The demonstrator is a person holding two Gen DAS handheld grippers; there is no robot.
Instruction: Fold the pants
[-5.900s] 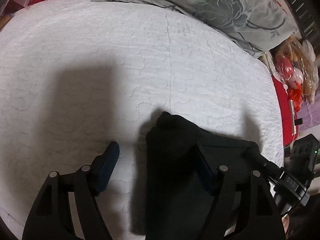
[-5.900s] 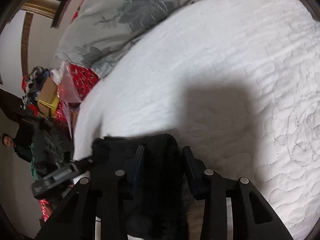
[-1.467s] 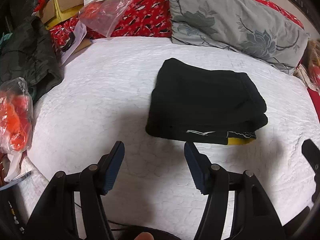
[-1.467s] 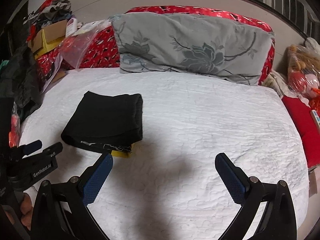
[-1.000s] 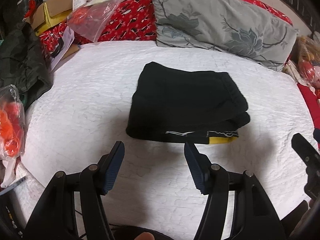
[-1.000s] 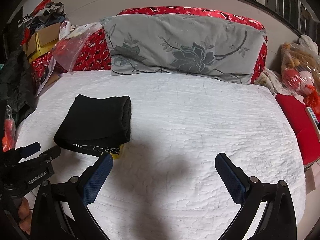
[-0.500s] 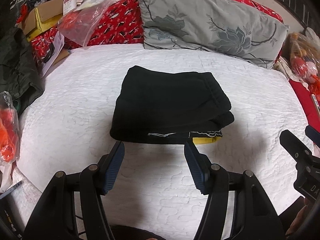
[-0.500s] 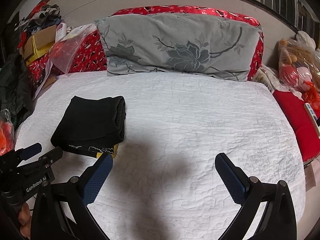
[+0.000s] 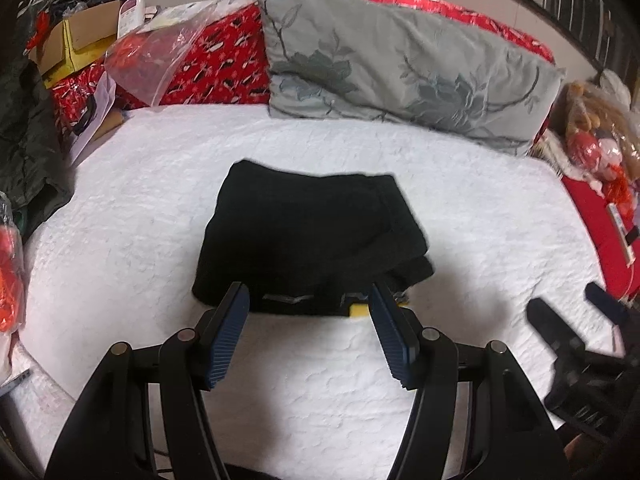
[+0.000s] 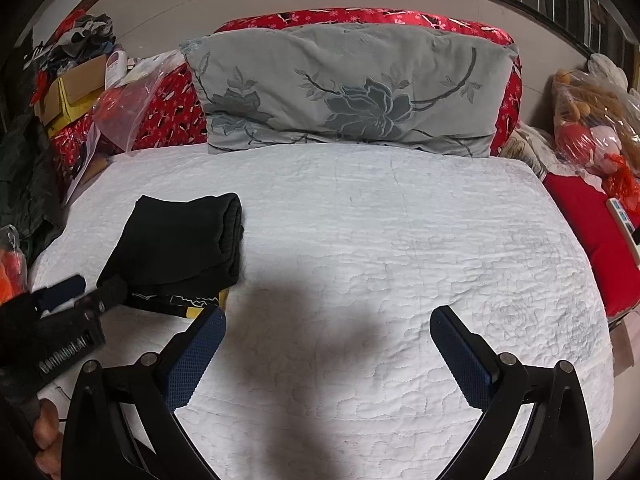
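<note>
The black pants (image 9: 308,236) lie folded in a compact rectangle on the white quilted bed (image 9: 480,208), with a yellow label showing at the near edge. My left gripper (image 9: 310,320) is open and empty, raised just in front of the pants' near edge. In the right wrist view the folded pants (image 10: 180,248) lie at the left. My right gripper (image 10: 328,344) is wide open and empty, above bare quilt to the right of the pants. The left gripper's body (image 10: 60,320) shows at the left edge of that view.
A grey floral pillow (image 10: 348,92) leans on a red headboard at the back. Boxes, plastic bags and dark clothes (image 9: 60,64) are piled at the left. Bagged stuffed toys (image 10: 592,120) and a red cushion (image 10: 592,236) lie at the right.
Both grippers let go of the pants and drew back and up from the bed. Over the last second the left view swung so the pants sit centred before the left gripper.
</note>
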